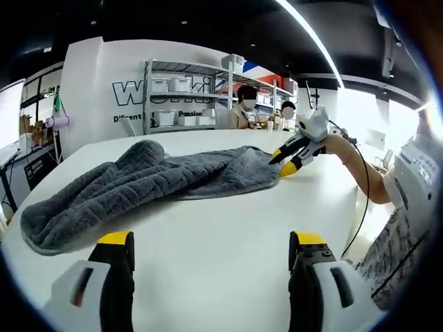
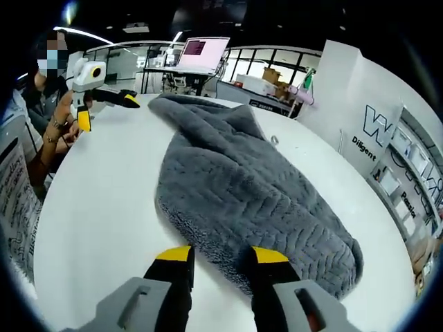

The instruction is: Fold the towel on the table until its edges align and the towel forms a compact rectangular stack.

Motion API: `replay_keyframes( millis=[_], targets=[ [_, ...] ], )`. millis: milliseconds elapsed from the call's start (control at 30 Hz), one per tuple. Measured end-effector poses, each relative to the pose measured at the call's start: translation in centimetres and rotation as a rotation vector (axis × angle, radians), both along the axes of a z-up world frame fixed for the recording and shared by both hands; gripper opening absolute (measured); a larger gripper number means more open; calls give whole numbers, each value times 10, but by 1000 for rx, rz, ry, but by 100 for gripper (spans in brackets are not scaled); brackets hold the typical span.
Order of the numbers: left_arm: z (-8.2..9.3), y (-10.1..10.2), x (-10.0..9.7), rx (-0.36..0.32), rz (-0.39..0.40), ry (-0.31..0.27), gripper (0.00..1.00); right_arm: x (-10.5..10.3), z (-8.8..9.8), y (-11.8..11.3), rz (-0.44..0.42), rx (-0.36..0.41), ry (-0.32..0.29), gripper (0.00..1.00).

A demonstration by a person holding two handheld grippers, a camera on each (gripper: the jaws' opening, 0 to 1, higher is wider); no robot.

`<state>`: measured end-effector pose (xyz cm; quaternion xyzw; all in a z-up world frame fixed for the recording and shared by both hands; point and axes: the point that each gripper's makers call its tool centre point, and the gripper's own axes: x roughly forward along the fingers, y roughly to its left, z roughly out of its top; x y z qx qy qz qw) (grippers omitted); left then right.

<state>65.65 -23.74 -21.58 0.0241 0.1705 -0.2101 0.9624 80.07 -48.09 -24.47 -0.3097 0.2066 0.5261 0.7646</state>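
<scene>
Where hidden by towel, right gripper perhaps apart.

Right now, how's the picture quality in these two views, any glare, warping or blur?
Left gripper view: windows blow out white at right, the ceiling light strip bows from fisheye warp, the towel stays sharp. Right gripper view: even light, towel ribbing crisp, table edge curves.

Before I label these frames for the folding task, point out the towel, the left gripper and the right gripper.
towel (image 2: pixel 242 187): right gripper view, middle of its grey ribbed top.
left gripper (image 2: pixel 104 104): right gripper view, between its yellow-tipped jaws.
right gripper (image 1: pixel 285 163): left gripper view, between its jaw tips.
</scene>
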Motion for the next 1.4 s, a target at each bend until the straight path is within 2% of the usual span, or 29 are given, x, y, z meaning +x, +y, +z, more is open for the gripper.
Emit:
replay_keyframes(
  millis=[167, 233, 300, 500, 633, 867, 1067, 1400],
  targets=[
    [-1, 1, -2, -11, -1, 2, 97, 0, -1, -1, 19, -26, -12, 16],
    [-2, 3, -4, -11, 4, 4, 97, -1, 0, -3, 65, -60, -47, 9],
    [-2, 6, -6, -14, 13, 4, 97, -3, 4, -3, 74, -66, -60, 7],
    [0, 11, -6, -22, 41, -5, 97, -9, 16, -8, 103, -89, -68, 5],
    [2, 8, -10, -15, 30, -7, 97, -14, 24, -14, 100, -80, -25, 5],
    [4, 5, -13, -1, 25, -10, 97, -22, 23, -29, 130, -130, 34, 5],
    [5, 2, -13, 7, 21, -10, 97, -26, 21, -49, 143, -185, 50, 4],
    [5, 0, -13, 20, 15, -7, 97, -35, 27, -84, 144, -257, 73, 4]
  ],
)
